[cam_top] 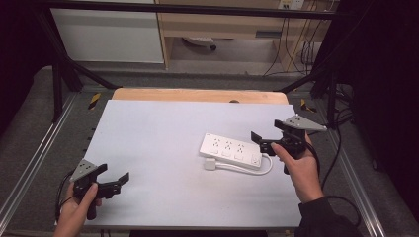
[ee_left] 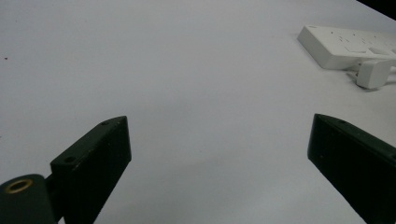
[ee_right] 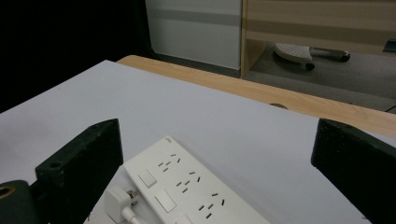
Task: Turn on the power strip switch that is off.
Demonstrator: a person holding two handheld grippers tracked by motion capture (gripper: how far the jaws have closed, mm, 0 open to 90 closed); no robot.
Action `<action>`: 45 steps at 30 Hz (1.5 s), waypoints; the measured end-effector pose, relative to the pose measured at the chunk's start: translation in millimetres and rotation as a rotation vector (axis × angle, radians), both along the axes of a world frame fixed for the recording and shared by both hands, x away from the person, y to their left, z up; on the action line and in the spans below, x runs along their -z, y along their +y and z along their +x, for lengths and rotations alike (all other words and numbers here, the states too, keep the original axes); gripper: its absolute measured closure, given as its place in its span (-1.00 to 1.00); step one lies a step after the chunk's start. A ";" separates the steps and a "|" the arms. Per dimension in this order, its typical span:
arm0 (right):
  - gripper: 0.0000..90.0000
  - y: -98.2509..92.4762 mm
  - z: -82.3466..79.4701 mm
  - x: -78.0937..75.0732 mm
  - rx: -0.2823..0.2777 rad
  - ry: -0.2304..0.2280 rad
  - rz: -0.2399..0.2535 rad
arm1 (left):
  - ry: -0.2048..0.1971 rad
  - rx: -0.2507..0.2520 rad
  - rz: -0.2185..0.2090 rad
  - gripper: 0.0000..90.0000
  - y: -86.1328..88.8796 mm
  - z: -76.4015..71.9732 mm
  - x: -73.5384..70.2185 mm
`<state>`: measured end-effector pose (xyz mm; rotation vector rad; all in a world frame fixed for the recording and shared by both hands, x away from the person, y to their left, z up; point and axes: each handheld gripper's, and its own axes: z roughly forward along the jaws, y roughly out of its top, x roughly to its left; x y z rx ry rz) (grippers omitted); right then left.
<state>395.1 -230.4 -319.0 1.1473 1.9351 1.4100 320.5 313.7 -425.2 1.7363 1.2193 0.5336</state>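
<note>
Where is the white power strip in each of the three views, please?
High view: the power strip lies right of centre on the white table, just left of the right gripper.
Left gripper view: far upper right corner, beyond the right finger.
Right gripper view: bottom centre, between the two fingers.
Shared landmark: the white plug lying beside the strip.

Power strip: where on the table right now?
In the high view the white power strip lies flat right of centre on the white table, just left of the right claw, with its plug on the table against its near edge.
</note>
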 end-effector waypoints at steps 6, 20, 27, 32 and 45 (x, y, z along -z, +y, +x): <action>-0.93 7.0 7.0 -2.7 -0.005 -0.003 -0.002 | 0.001 0.000 -0.001 -0.87 0.1 -0.1 0.0; -0.60 19.1 16.0 -3.7 -0.026 0.000 -0.011 | 0.000 0.000 0.004 -0.87 0.2 -0.1 0.1; -0.29 25.3 17.8 -3.3 -0.033 -0.007 -0.024 | 0.000 0.001 0.007 -0.87 0.3 0.0 0.2; -0.23 29.4 19.7 -1.6 -0.042 -0.003 -0.021 | 0.000 0.001 0.008 -0.87 0.4 -0.1 0.1; -0.02 41.2 25.3 4.8 -0.066 0.002 -0.010 | 0.000 0.001 0.011 -0.87 0.7 -0.2 0.2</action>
